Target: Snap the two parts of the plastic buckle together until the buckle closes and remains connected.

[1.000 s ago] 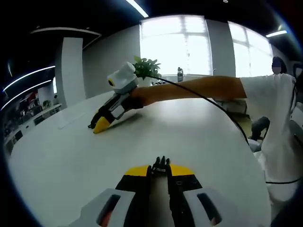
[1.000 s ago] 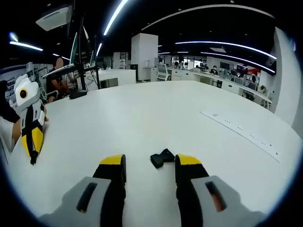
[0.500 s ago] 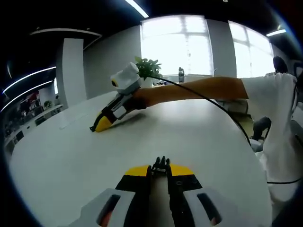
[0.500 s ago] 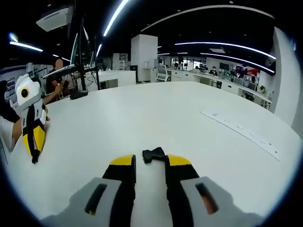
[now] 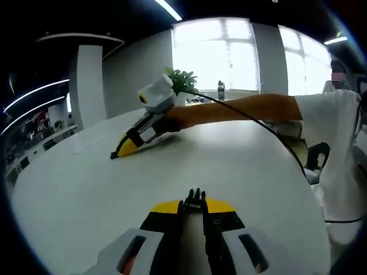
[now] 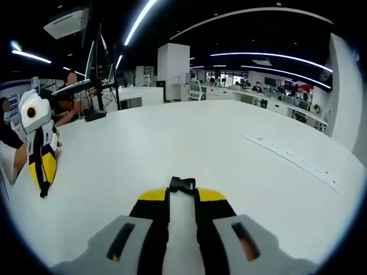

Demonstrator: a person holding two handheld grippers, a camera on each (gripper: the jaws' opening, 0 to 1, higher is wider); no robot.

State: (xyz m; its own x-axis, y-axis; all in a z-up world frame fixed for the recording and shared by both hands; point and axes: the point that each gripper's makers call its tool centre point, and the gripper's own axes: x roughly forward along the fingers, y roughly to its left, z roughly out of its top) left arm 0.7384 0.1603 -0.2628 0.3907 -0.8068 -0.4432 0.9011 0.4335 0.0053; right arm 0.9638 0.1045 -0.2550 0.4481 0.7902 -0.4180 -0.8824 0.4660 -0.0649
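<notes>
Each gripper is clamped on one buckle part just above the white table [image 6: 189, 143]: left gripper [image 5: 195, 201] on the pronged part [image 5: 195, 198], right gripper [image 6: 182, 192] on the socket part [image 6: 182, 184]. Align prongs squarely with the socket opening, then press together until latched.

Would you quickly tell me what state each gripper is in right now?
Left gripper: shut on the pronged buckle part.
Right gripper: shut on the other buckle part.
</notes>
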